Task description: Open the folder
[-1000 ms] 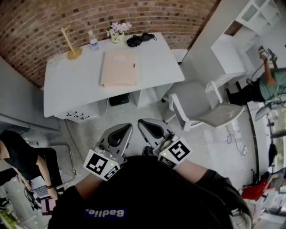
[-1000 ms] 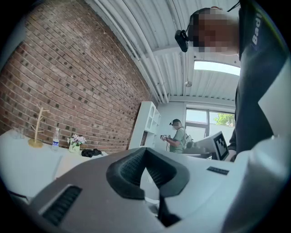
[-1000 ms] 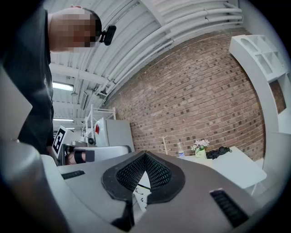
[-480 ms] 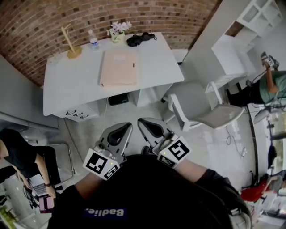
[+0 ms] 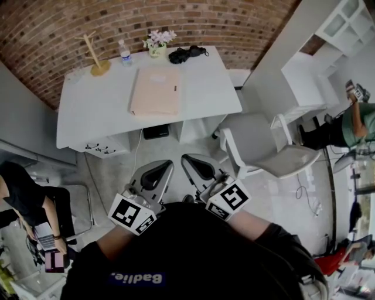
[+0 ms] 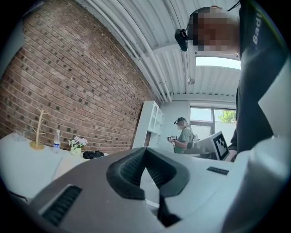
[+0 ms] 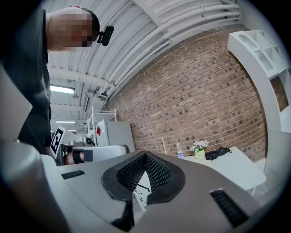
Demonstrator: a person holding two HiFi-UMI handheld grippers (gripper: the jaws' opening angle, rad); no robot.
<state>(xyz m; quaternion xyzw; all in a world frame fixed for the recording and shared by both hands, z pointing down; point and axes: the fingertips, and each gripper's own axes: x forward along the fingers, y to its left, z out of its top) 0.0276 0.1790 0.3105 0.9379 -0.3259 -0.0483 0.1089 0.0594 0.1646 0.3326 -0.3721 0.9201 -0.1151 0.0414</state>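
Lying well beyond the hand-held grippers (image 5: pixel 164 167) (image 5: pixel 188 159), the folder (image 5: pixel 155 91) seems closed.

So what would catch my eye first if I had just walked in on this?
Probably the red brick wall curving behind the white table, where a pale beige folder lies closed near the middle. Nearest the camera, the grey left gripper and the grey right gripper, each carrying a black-and-white marker cube, are held short of the table over the floor, jaws shut and empty.
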